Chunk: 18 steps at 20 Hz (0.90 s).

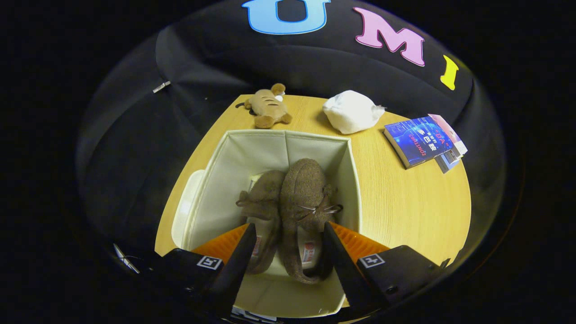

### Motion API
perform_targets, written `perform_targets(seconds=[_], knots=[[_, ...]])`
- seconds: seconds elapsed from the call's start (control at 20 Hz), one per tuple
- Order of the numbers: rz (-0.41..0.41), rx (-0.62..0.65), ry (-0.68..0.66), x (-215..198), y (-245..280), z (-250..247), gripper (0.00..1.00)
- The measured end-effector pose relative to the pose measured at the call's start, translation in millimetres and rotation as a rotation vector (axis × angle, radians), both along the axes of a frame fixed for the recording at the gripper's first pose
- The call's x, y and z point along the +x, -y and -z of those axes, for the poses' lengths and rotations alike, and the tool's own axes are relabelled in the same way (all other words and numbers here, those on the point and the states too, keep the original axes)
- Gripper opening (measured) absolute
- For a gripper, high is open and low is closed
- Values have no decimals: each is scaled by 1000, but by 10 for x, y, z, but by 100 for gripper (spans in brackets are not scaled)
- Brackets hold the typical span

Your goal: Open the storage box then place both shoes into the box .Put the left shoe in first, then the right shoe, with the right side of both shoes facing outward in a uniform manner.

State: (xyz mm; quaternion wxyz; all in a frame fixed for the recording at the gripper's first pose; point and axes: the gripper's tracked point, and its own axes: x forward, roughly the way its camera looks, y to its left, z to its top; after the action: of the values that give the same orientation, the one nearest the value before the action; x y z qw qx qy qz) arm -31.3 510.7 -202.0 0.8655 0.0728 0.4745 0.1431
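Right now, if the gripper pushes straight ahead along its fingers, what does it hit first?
Probably the brown shoes lying between the open fingers of the gripper inside the storage box, likely the right-hand one. Depth is hard to judge in this view; the box floor comes next.

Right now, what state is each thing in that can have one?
storage box: open, lid off, upright on the table.
left shoe: inside the box, toe pointing away.
right shoe: inside the box, touching the left shoe.
hand-held gripper: open, fingers straddling both shoes' heels, pressing nothing.
book: closed, flat on the table.
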Motion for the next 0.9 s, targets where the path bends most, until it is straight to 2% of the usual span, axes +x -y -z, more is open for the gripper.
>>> perform_targets(seconds=[0.1,0.45,0.9], knots=[[0,42,39,24,20,-124,100],[-32,154,182,22,363,-517,99],[-14,197,461,-85,1566,-1082,99]])
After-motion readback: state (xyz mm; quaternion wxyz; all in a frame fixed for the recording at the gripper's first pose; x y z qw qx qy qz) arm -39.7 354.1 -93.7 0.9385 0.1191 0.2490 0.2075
